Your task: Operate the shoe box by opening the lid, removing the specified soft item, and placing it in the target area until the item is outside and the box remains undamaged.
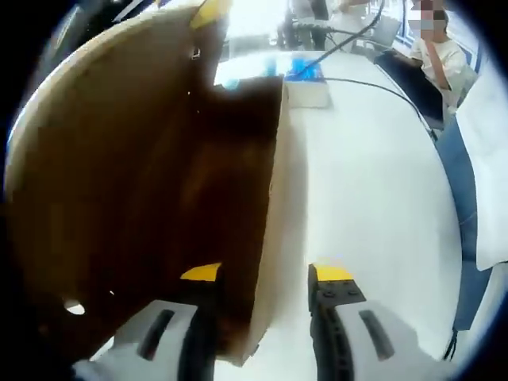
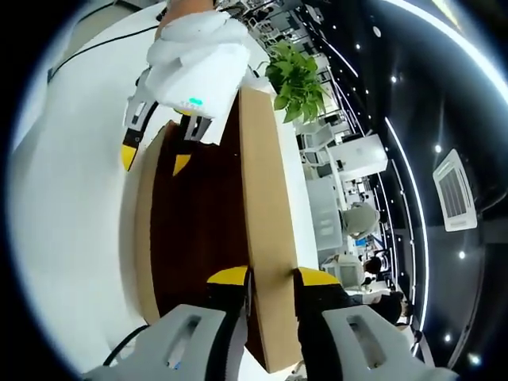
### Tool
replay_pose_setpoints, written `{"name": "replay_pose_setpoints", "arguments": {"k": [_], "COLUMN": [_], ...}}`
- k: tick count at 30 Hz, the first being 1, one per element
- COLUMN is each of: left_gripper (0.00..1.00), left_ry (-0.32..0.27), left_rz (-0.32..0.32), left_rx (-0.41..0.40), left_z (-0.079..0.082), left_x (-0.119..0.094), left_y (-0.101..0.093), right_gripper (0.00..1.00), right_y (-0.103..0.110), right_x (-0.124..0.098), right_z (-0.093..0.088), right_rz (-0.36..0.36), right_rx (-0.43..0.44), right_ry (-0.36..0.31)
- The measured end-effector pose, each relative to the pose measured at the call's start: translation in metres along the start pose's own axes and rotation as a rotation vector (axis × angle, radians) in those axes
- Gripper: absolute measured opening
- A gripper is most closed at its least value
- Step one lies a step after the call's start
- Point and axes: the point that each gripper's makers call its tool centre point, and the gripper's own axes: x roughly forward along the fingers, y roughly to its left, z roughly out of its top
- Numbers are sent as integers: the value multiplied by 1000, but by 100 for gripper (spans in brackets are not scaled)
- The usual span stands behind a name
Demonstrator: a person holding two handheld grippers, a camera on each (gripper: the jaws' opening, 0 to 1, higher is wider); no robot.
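The brown cardboard shoe box [image 1: 143, 198] stands on the white table [image 1: 373, 206], its dark inside facing the left gripper view. My left gripper [image 1: 266, 278] is open, with the box's thin wall edge [image 1: 266, 262] between its yellow-tipped jaws and a clear gap on the right side. In the right gripper view, my right gripper [image 2: 272, 279] is shut on the tan lid panel [image 2: 266, 198], one jaw on each face. The left gripper [image 2: 155, 159], held by a white-sleeved hand, straddles the far rim of the box [image 2: 198, 230].
A small blue and white carton [image 1: 305, 79] and black cables [image 1: 381, 83] lie at the far end of the table. A seated person [image 1: 440, 55] and blue fabric [image 1: 464, 190] are on the right. A green plant [image 2: 298, 75] stands behind the box.
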Motion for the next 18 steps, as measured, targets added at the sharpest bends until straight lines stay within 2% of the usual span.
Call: {"name": "replay_pose_setpoints", "arguments": {"k": [6,9,12,15,18], "left_gripper": [48,49,49,49,48], "left_ry": [-10,-22,-40,-40,-59], "left_rz": [31,68,115,140,191], "left_rx": [-22,-29,-77,-70,-47], "left_z": [-1,1,2,3,14], "left_x": [-21,-40,-59,-78,-100], "left_y": [-6,-7,-4,-5,0], "right_gripper": [18,17,17,17,16], "right_y": [-1,-2,-1,1,1], "right_x": [1,-1,-1,-1,-2], "right_z": [2,4,6,6,6], "right_rz": [-1,-10,-13,-16,-20], "right_rx": [4,3,1,-1,-2], "right_ry": [-14,-19,-24,-29,-36]}}
